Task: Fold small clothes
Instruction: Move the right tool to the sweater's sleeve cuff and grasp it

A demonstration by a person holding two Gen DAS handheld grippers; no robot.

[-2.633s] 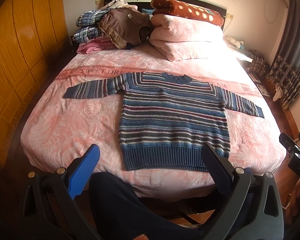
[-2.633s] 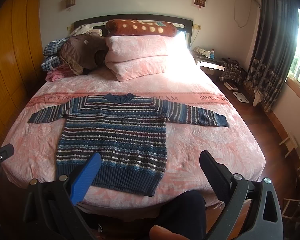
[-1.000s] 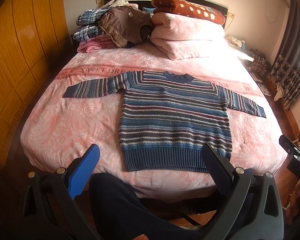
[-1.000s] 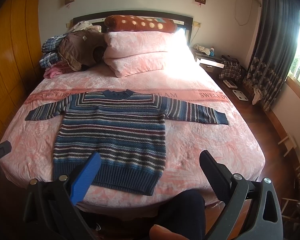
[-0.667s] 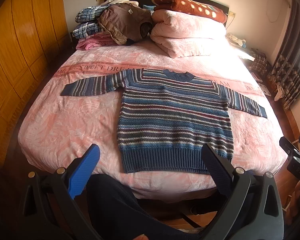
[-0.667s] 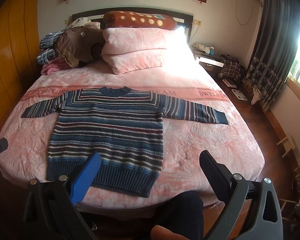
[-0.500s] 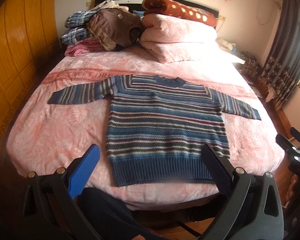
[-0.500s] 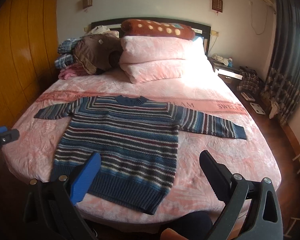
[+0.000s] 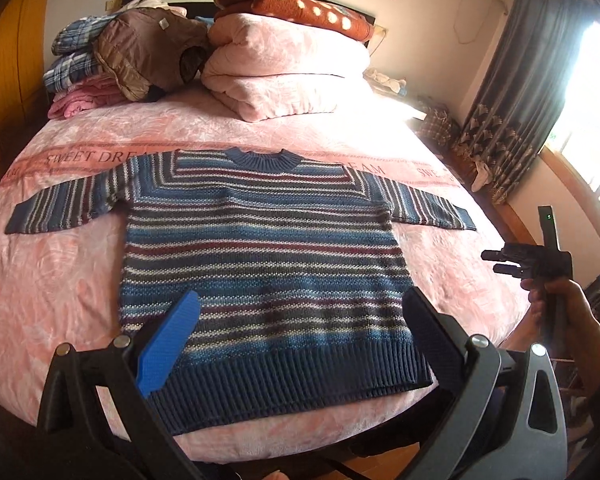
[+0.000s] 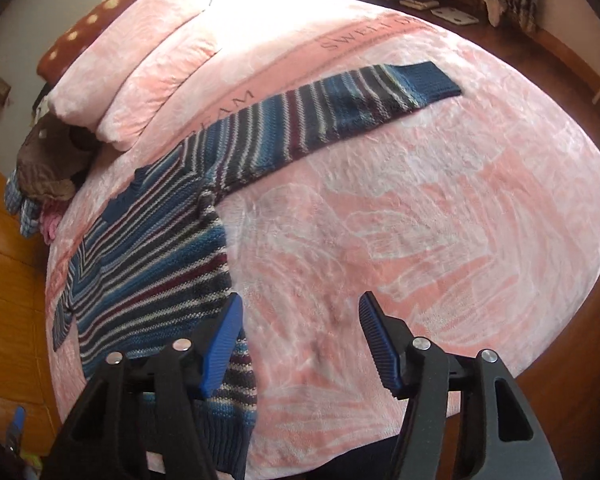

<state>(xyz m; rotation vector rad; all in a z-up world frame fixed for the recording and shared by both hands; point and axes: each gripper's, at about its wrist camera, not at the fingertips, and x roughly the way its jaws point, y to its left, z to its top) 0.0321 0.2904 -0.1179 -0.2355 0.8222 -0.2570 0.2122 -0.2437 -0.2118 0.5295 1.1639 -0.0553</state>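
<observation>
1. Covering nearly everything in both views, the bed (image 9: 60,280) carries the striped sweater (image 9: 260,248) flat on its pink cover, hem at the foot edge, collar toward the pillows (image 9: 284,76), both sleeves spread sideways; it has not shifted since half a second ago.
2. The right gripper (image 10: 300,340) has swung hard: earlier it faced the headboard squarely, now it is tilted and low over the foot edge, just right of the sweater's side seam, above bare cover. Its fingers stand apart, though narrower than before, holding nothing.
3. The left gripper (image 9: 300,336) has pushed closer too, fingers wide apart over the hem, gripping nothing.
4. Only the left view shows the whole sweater, the clothes pile (image 9: 112,60) at the head-left corner, the curtain (image 9: 512,120), and the person's hand (image 9: 564,308) holding the right gripper beside the bed's right edge.
5. Only the right view shows the right sleeve (image 10: 320,120) up close, cuff near the right edge.
</observation>
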